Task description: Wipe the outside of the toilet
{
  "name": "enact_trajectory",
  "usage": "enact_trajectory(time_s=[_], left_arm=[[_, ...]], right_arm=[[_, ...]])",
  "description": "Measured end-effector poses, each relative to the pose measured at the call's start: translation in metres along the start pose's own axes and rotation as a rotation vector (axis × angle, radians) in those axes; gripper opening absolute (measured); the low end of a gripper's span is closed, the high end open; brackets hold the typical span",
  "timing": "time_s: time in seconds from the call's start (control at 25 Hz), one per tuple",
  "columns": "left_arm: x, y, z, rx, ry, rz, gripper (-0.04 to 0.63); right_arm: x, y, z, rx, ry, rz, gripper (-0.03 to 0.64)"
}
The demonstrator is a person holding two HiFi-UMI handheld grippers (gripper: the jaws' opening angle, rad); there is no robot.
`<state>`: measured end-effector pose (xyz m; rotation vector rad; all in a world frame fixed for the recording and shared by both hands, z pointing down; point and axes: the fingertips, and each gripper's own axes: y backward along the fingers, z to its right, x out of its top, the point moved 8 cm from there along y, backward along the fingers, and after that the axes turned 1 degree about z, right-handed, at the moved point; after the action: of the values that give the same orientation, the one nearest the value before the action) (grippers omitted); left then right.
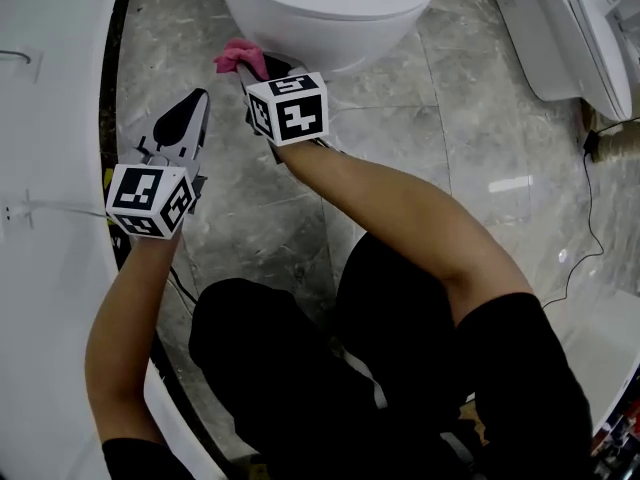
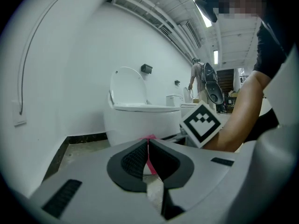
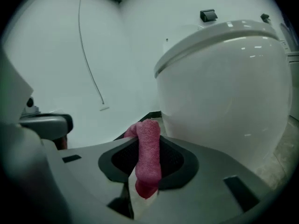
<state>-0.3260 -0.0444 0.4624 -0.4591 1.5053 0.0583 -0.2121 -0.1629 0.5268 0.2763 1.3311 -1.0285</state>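
While you are reaching your right arm straight out, the right gripper (image 1: pixel 258 70) is holding a pink cloth (image 1: pixel 238 58) just beside the glossy, rounded toilet (image 1: pixel 300 28). The left gripper (image 2: pixel 148 143) is pressing its ribbed pads (image 2: pixel 133 160) together, empty. The right jaws are pinching the fuzzy cloth.

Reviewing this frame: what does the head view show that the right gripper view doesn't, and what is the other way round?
Head view only: the person's forearms and lap, a second white fixture at the upper right, and a black cable on the floor.

Right gripper view only: the jaws shut on a fold of the pink cloth, a thin wire running down the wall, and a black fitting on that wall.

Both: the toilet, the pink cloth, and the right hand-held gripper near the bowl's outside.
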Motion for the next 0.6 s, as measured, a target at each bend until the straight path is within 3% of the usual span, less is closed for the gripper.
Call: enact_trajectory(time_s=[0.08,0.32,0.6], left_arm=[[-0.001,0.006,0.000,0.012,0.002,0.004,0.021],[-0.011,0.024,-0.003,0.040,0.008,-0.022,0.021],[-0.008,0.024,0.000,0.018,-0.025,-0.047,0.021]], right_arm=[[0.001,-0.013,0.006,-0.050,-0.055,0.020,0.124],[0.001,-0.023,0.019,-0.135,-0.348,0.054,0.123],[-0.003,-0.008,0.032,-0.109,-0.322,-0.011,0.121]])
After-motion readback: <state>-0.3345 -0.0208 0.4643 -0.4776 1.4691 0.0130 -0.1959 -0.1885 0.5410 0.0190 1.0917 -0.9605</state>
